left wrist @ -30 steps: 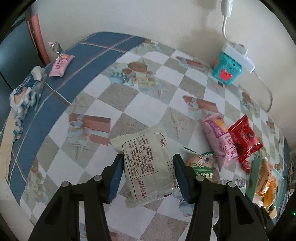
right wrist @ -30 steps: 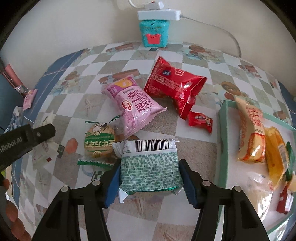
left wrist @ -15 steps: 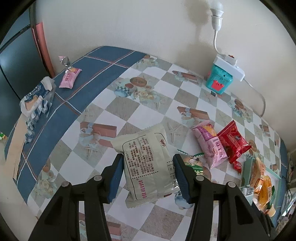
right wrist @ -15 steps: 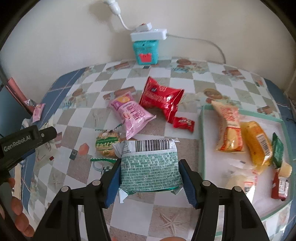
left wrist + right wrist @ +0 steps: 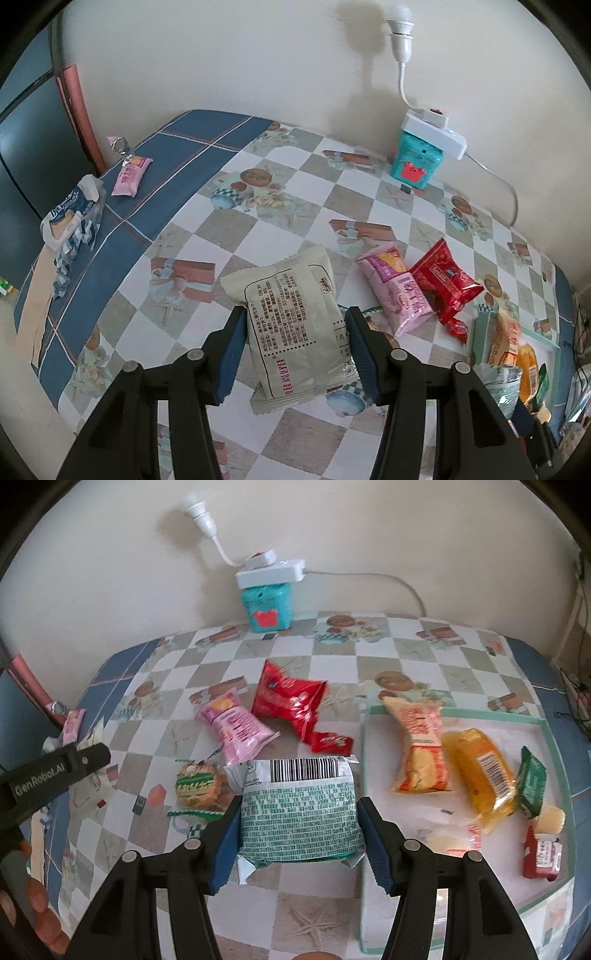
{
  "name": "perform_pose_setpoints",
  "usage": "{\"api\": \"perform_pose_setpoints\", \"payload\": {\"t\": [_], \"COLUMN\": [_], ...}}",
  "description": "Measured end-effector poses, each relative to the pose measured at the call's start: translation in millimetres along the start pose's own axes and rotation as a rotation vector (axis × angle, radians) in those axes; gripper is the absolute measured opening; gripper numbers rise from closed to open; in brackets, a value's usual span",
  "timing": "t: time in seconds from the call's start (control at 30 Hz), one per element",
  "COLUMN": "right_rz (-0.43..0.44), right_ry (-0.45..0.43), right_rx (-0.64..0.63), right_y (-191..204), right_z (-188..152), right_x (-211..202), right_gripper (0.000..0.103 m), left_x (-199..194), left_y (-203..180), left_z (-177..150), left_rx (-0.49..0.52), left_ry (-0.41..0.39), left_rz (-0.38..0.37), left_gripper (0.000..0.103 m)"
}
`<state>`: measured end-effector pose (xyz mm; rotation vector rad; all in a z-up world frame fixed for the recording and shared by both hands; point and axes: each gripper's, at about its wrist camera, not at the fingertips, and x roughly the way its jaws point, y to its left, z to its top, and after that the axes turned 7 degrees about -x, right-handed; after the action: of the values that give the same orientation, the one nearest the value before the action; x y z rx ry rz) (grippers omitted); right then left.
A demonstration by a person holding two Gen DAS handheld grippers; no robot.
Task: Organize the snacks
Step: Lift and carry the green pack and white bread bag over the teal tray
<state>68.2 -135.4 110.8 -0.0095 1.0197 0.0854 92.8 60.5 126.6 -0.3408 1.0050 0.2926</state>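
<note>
My left gripper [image 5: 295, 350] is shut on a pale grey-white snack packet [image 5: 291, 325] and holds it above the table. My right gripper [image 5: 299, 834] is shut on a green-and-white snack packet [image 5: 299, 812] with a barcode, held above the table just left of the tray [image 5: 369, 886]. On the table lie a pink packet [image 5: 236, 731], a red packet [image 5: 288, 698], a small red sweet [image 5: 330, 742] and a round green-wrapped biscuit [image 5: 195, 786]. The white tray with a green rim holds several snacks, among them an orange-red packet [image 5: 421, 749] and a yellow packet [image 5: 480, 768].
A teal box [image 5: 267, 603] with a white power strip [image 5: 271, 574] on top stands at the wall. At the table's left edge lie a small pink packet [image 5: 131, 175] and a blue-white wrapper [image 5: 72, 218]. The left gripper's body [image 5: 51, 775] shows in the right wrist view.
Both grippers have risen and pulled back from the table with their packets; more of the table, wall and tray shows now.
</note>
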Motion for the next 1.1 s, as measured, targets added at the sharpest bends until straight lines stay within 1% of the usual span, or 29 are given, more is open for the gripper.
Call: {"api": "perform_pose_setpoints", "payload": {"t": [0.17,0.37,0.53,0.73,0.83,0.9,1.0,1.1], "right_rz": [-0.042,-0.091,-0.132,-0.218,-0.265,-0.282,-0.302,-0.324], "right_ry": [-0.020,-0.047,-0.069,-0.089,-0.089,-0.089,-0.091,-0.091], "right_rx": [0.048,0.146,0.230,0.350,0.405,0.429,0.477,0.514], "right_y": [-26,-72,-114,-172,-198,-209,-227,-241], "right_z": [3,4,0,-13,-22,-27,-36,-44], "right_x": [-11,-26,-38,-54,-60,-62,-65,-67], "right_gripper": [0.063,0.063,0.063,0.063,0.063,0.063,0.063,0.063], "left_x": [-8,-25,-32,-42,-45,-47,-51,-55], "left_y": [-21,-58,-83,-118,-135,-147,-164,-180], "left_z": [-6,-14,-23,-41,-52,-58,-66,-74], "left_rx": [0.039,0.118,0.165,0.238,0.274,0.299,0.332,0.369], "left_ry": [-0.017,-0.057,-0.062,-0.065,-0.061,-0.058,-0.046,-0.046], "left_rz": [-0.011,-0.046,-0.075,-0.143,-0.164,-0.182,-0.230,-0.248], "left_gripper": [0.056,0.056,0.056,0.056,0.056,0.056,0.056,0.056]}}
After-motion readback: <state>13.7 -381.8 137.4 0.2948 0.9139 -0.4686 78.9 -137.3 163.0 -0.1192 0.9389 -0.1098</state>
